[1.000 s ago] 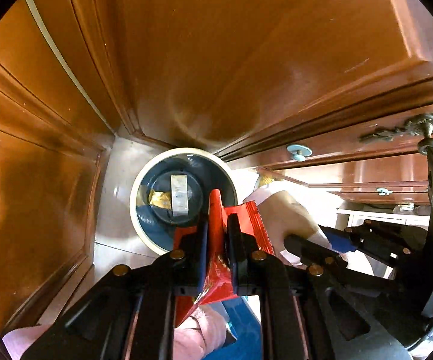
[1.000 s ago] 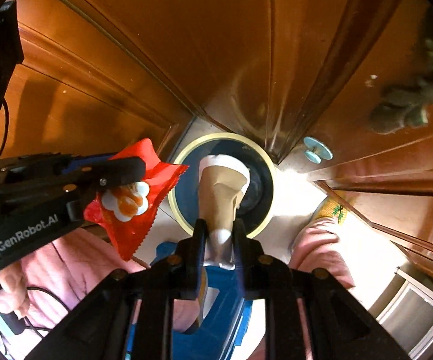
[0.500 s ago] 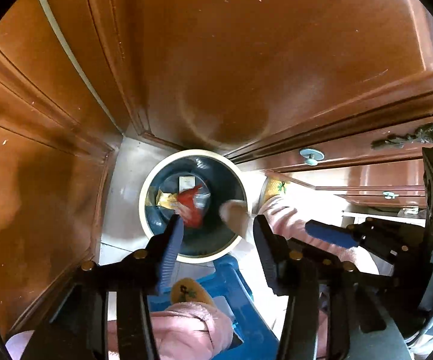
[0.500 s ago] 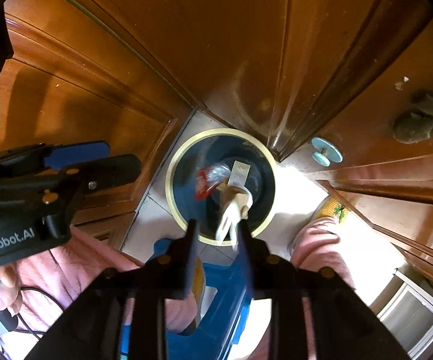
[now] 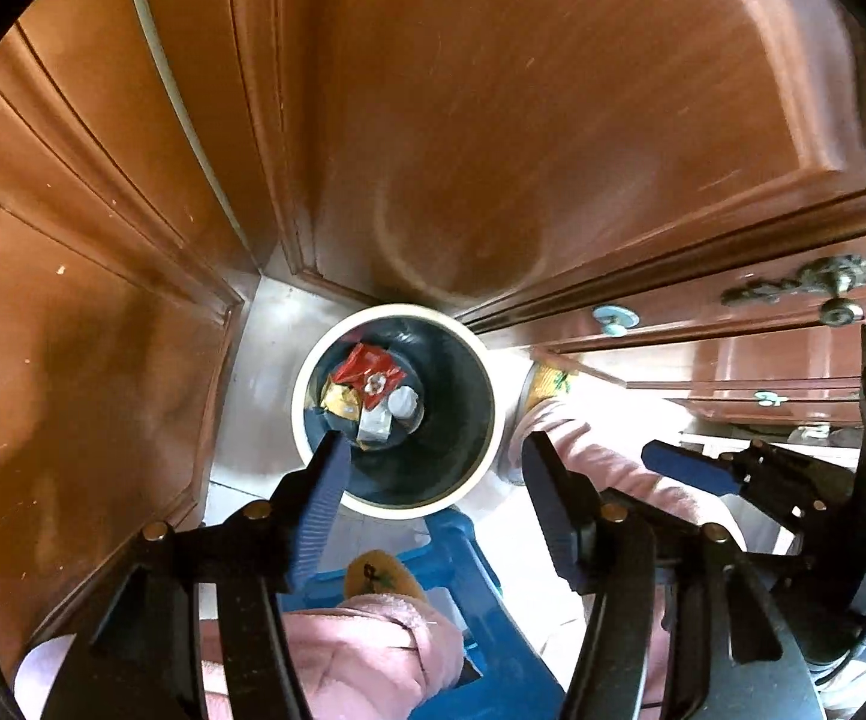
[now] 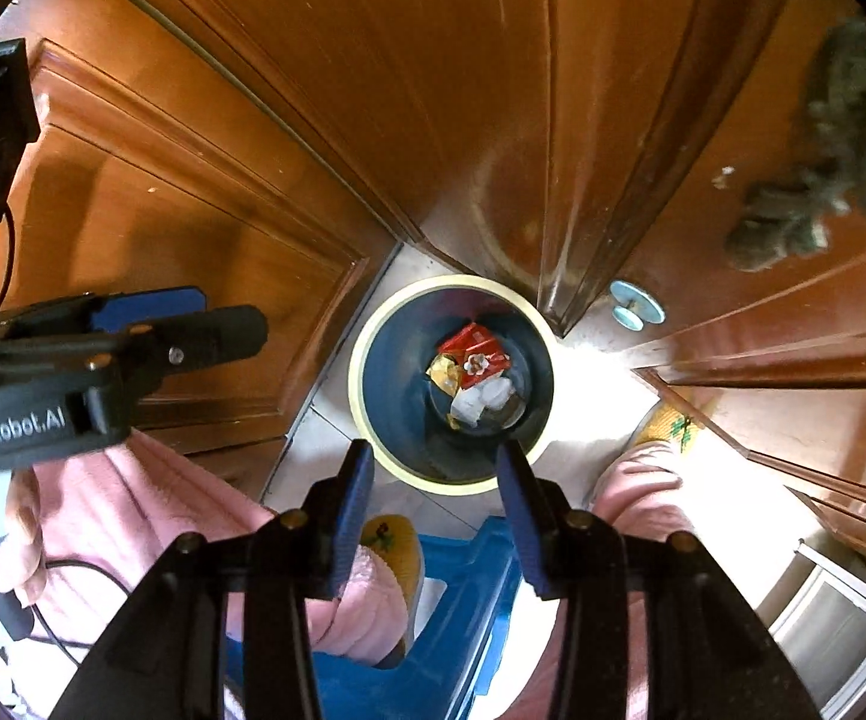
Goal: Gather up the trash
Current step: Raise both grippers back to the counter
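A round dark bin with a cream rim (image 5: 296, 414) stands on the floor in the corner of wooden cupboards, straight below both grippers. At its bottom lie a red snack wrapper (image 5: 367, 372), a crumpled white paper cup (image 5: 403, 403) and other scraps. The right wrist view shows the same bin (image 6: 356, 387), red wrapper (image 6: 475, 354) and white cup (image 6: 487, 399). My left gripper (image 5: 433, 456) hangs above the bin, its jaws opening with nothing between them. My right gripper (image 6: 435, 459) is beside it, jaws also opening and empty.
Brown wooden cupboard doors (image 5: 493, 120) close in behind and to the left of the bin. A blue plastic stool (image 6: 433, 648), a person's pink-clad legs (image 6: 151, 510) and yellow slippers (image 6: 397, 546) are just in front. An ornate metal handle (image 5: 835, 282) sticks out at right.
Both grippers opened and let go. The red wrapper and the paper cup fell into the bin and now lie at its bottom. Both jaws stand wider than half a second ago.
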Tool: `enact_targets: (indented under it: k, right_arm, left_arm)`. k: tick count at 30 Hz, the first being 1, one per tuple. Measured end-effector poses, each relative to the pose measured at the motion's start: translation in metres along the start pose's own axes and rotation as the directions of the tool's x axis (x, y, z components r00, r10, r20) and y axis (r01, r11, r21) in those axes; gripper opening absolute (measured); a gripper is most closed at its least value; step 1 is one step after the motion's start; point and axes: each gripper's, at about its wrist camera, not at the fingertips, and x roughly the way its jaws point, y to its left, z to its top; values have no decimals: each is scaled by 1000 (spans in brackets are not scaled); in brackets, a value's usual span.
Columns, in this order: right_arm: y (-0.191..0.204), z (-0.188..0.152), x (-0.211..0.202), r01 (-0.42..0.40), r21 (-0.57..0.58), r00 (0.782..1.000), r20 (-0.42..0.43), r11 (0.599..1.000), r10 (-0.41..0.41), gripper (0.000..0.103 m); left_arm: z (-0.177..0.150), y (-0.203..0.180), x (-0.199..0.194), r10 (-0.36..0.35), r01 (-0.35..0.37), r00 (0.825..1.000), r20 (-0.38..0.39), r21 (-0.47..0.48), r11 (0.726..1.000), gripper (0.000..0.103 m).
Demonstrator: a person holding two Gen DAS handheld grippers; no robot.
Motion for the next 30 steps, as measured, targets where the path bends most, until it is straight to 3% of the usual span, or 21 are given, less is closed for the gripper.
enact_targets:
  k: [8,15,19,22,30]
  right_arm:
    - [14,-15,-49,4,-37,995,96,999,0,43]
    - [29,-23,-111,37,-87,975,220,996,-17,43]
    - [33,-26,-154,41,-101,956,294,994,-10,43]
    - [33,-26,-187,41,-105,935,355,994,-1,43]
    - [24,-10,-271,38,-75,875,484,996,3,43]
  left_arm:
    - [-10,-22,-48,-23,18,996,90,60,998,58]
    - [-17,-54,-104,-67,39,981,183,152,988,58]
    - [-16,-76,-147,-89,29,964,253,230,973,59]
    - [-12,-92,-179,-119,38,954,276,281,959,65]
    - [14,-140,-248,-163,14,926,340,403,915,66]
